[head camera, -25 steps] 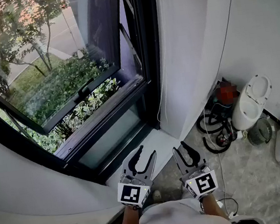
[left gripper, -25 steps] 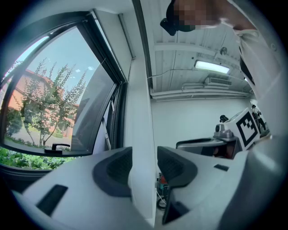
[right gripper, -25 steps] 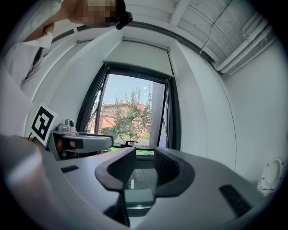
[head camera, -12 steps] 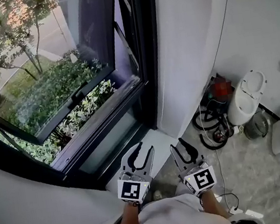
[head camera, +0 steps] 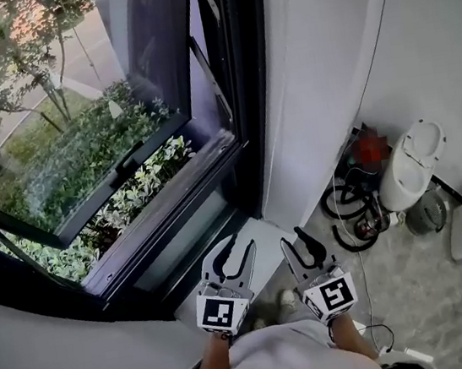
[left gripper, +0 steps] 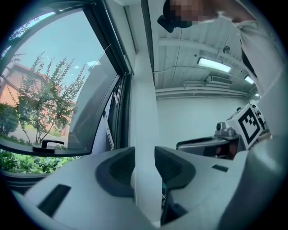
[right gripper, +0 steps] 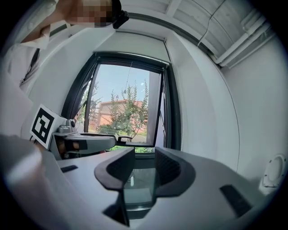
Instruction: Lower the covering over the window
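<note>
Dark rolled covering (right gripper: 130, 57) runs level across the window (right gripper: 126, 112) top edge.

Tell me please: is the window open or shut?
Open. The window panel leans outward from its frame; bushes show in the gap.

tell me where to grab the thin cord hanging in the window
The thin cord: pinch its lower end from the room side, fingers either side. It hangs straight down from the window top, thin and free, so a sideways pinch should catch it.
</note>
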Demonstrator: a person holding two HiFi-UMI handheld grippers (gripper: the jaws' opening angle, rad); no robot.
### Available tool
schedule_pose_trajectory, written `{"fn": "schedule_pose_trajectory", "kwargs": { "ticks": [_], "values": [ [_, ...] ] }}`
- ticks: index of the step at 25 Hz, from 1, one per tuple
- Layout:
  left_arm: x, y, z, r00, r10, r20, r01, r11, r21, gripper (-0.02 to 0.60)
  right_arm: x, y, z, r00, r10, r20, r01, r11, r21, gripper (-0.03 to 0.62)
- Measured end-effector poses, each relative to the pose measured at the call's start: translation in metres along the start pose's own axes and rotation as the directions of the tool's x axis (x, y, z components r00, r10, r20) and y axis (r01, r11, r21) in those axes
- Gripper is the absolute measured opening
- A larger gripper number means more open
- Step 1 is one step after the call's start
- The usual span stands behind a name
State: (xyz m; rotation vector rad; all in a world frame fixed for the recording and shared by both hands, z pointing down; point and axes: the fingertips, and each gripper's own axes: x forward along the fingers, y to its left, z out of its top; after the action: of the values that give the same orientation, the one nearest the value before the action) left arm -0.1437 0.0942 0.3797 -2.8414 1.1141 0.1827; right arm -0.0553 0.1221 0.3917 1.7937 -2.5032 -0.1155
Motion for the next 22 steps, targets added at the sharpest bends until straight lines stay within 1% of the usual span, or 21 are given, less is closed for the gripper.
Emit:
{"fn": "schedule_pose_trajectory", "kwargs": {
  "ticks": [8, 15, 18, 22],
  "values": [
    [0.037, 0.009, -0.017, 0.998, 0.049, -0.026, -0.049, 0.999, 0.004, 0.137, 0.024, -0.033, -0.015, 0.999, 0.038, -0.008, -0.037, 0.999, 0.031, 0.123],
    [0.073, 0.01, -0.027, 0.994, 0.097, -0.049, -0.097, 0.995, 0.011, 0.132, 0.044, -0.063, -0.024, 0.996, 0.09, -0.016, -0.089, 0.995, 0.049, 0.123],
    [0.087, 0.011, -0.028, 0.991, 0.122, -0.062, -0.12, 0.992, 0.023, 0.13, 0.052, -0.074, -0.025, 0.993, 0.119, -0.015, -0.118, 0.992, 0.054, 0.123],
    [0.105, 0.007, -0.027, 0.987, 0.144, -0.065, -0.142, 0.989, 0.042, 0.127, 0.059, -0.094, -0.026, 0.99, 0.138, -0.009, -0.137, 0.988, 0.073, 0.123]
  ]
}}
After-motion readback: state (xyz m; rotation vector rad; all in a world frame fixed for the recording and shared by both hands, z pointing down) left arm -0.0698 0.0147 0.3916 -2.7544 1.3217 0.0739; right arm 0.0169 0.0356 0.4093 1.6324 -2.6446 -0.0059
